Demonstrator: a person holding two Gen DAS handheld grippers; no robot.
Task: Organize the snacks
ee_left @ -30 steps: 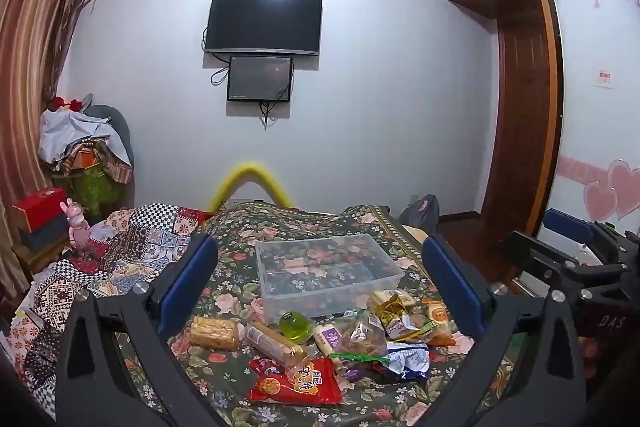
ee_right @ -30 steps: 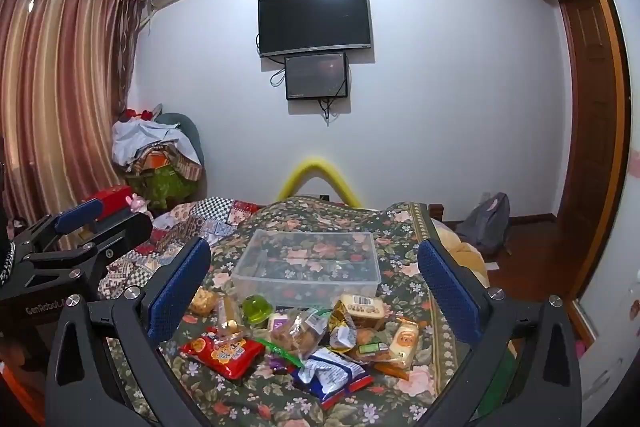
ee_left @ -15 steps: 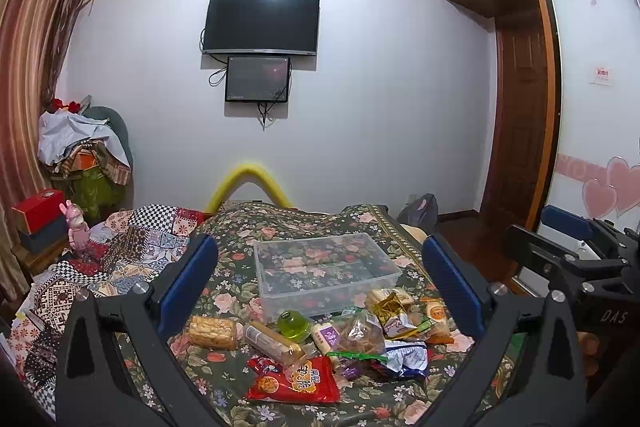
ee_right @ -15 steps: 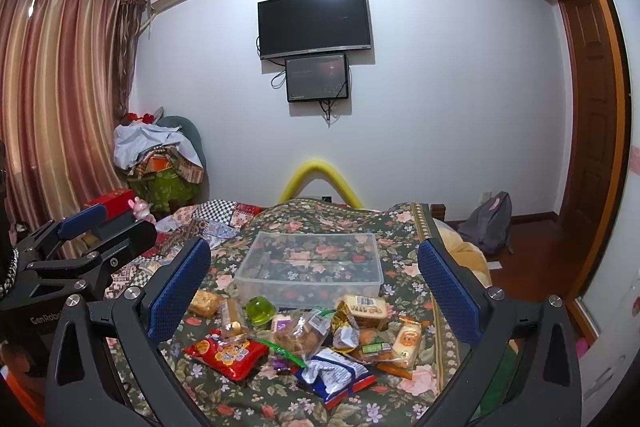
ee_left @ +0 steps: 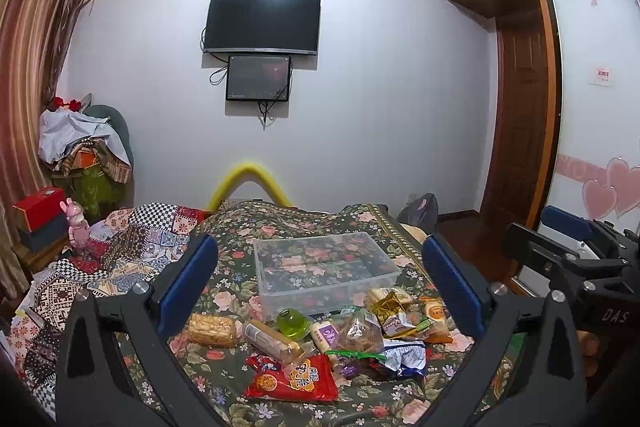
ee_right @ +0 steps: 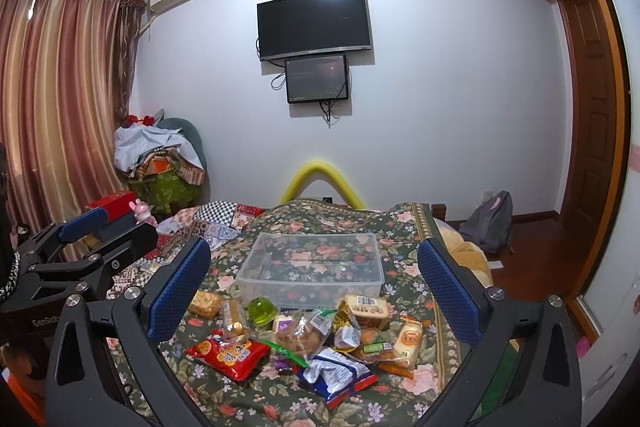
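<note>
A clear plastic bin [ee_left: 320,269] [ee_right: 310,271] stands empty on the floral bedspread [ee_left: 304,219]. In front of it lies a pile of snacks: a red packet [ee_left: 294,379] [ee_right: 228,351], a green jelly cup [ee_left: 294,323] [ee_right: 262,311], a biscuit pack [ee_left: 210,329], a blue-white packet [ee_right: 338,375] and several more. My left gripper [ee_left: 318,283] is open and empty, held above the near side of the pile. My right gripper [ee_right: 314,285] is open and empty too, also above the pile. Each gripper shows at the edge of the other's view.
A patchwork quilt [ee_left: 120,259] covers the bed's left side. A yellow foam arch [ee_left: 248,183] rises behind the bed. A chair piled with clothes [ee_left: 84,155] and a red box [ee_left: 38,207] stand at the left. A grey backpack [ee_right: 490,223] sits on the floor at the right.
Both views have shifted only slightly; the snacks and bin stay where they were and both grippers stay open.
</note>
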